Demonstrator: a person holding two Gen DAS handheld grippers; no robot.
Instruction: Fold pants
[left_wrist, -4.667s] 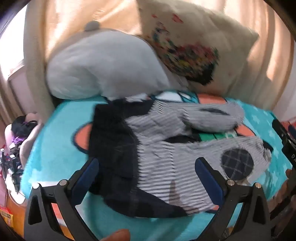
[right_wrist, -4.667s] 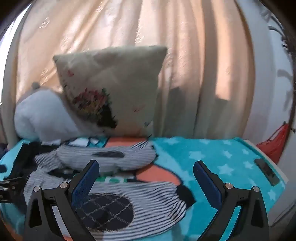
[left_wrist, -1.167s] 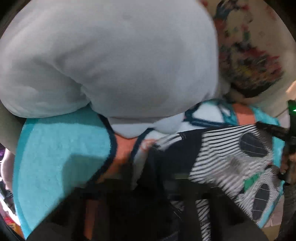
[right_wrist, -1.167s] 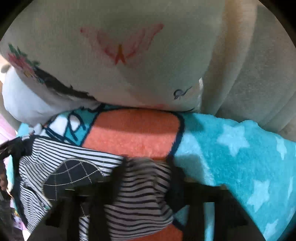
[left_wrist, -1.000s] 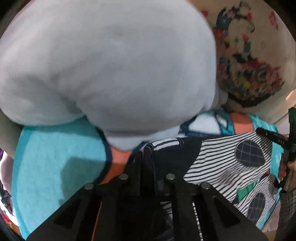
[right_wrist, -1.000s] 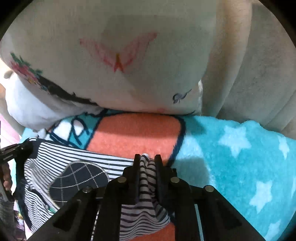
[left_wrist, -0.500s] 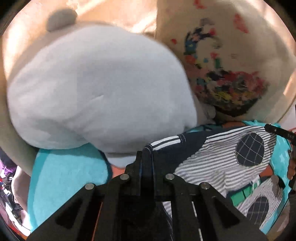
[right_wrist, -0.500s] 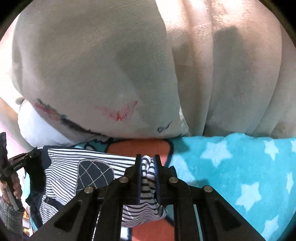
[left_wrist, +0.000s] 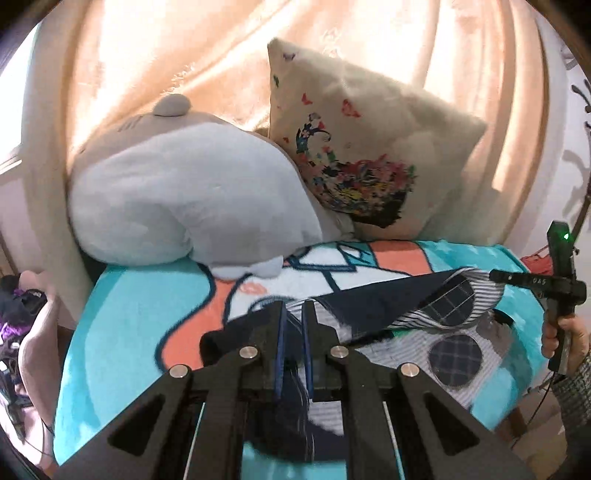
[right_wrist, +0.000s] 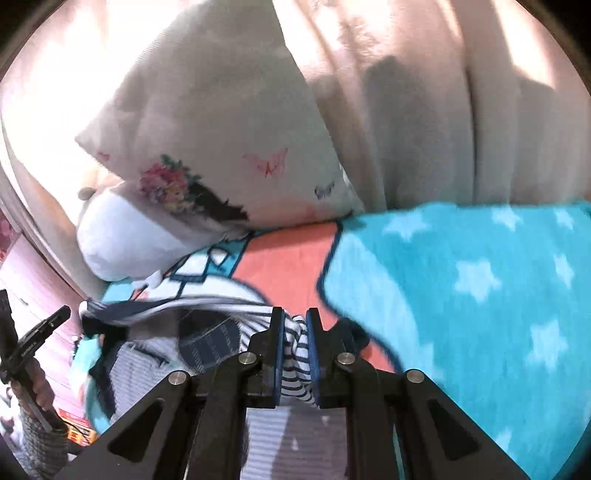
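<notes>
The pants (left_wrist: 436, 314) are striped white and navy with dark checked knee patches and a navy waist part. They lie on a turquoise and orange blanket (left_wrist: 122, 317). My left gripper (left_wrist: 293, 314) is shut on the navy waist end of the pants. My right gripper (right_wrist: 294, 325) is shut on a striped leg end (right_wrist: 295, 354). The held leg is lifted and stretched between the two grippers above the other leg (left_wrist: 458, 350). The right gripper also shows at the right edge of the left wrist view (left_wrist: 498, 275).
A grey plush toy (left_wrist: 184, 199) and a cream flowered cushion (left_wrist: 362, 162) lean against peach curtains (left_wrist: 184, 55) at the back of the bed. The blanket's starred turquoise part (right_wrist: 480, 280) lies to the right. Clutter sits beyond the bed's left edge (left_wrist: 22, 306).
Both grippers closed on the pants and have pulled up and back from the pillows, lifting the far leg and stretching it between them.
</notes>
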